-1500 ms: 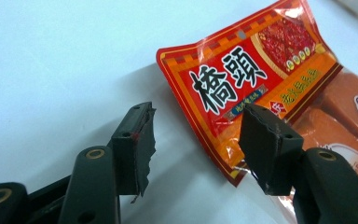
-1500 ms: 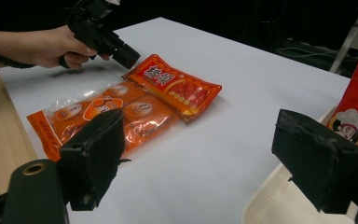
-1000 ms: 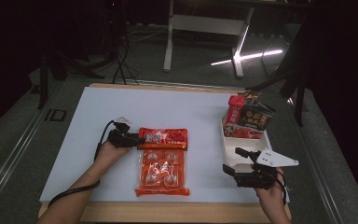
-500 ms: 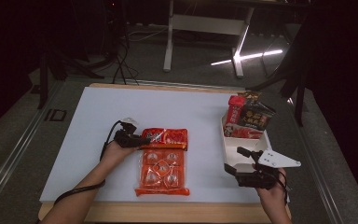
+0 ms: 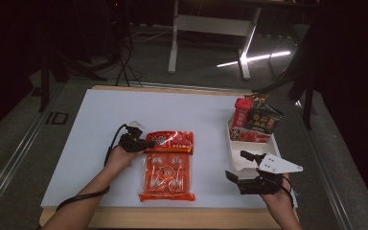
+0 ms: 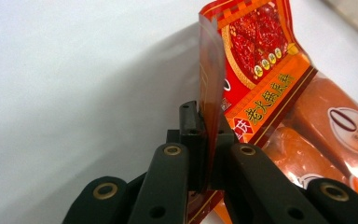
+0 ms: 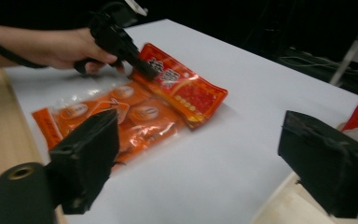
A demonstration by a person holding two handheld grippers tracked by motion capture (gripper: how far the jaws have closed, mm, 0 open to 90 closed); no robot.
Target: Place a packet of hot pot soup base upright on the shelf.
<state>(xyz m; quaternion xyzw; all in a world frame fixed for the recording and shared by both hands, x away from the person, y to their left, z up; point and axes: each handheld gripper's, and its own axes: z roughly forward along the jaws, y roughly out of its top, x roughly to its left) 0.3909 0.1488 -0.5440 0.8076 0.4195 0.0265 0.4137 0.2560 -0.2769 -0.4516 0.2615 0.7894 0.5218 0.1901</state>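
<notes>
A red printed packet (image 5: pixel 170 140) lies across the top of a clear orange bag (image 5: pixel 166 175) of several round pieces, mid-table. My left gripper (image 5: pixel 147 143) is at the packet's left end. Its jaws have just been closing and now pinch that edge. In the left gripper view the pinched edge of the red packet (image 6: pixel 256 56) stands upright between the closed jaws of the left gripper (image 6: pixel 204 135). My right gripper (image 5: pixel 238 165) hovers near the front right of the table. Its jaws have just opened a little wider, with nothing between them. The right gripper (image 7: pixel 209 163) faces the packet (image 7: pixel 186 86) from a distance.
A white tray (image 5: pixel 235 160) stands at the right, beside my right gripper, holding a red pack (image 5: pixel 242 115), a dark pack (image 5: pixel 263 120) and a flat red one. The white table sheet (image 5: pixel 91 120) has a wooden front edge. Metal stand legs rise behind the table.
My left gripper slid right onto the red packet's left edge and closed on it; the packet tilted and that edge lifted. The right gripper stayed about where it was.
</notes>
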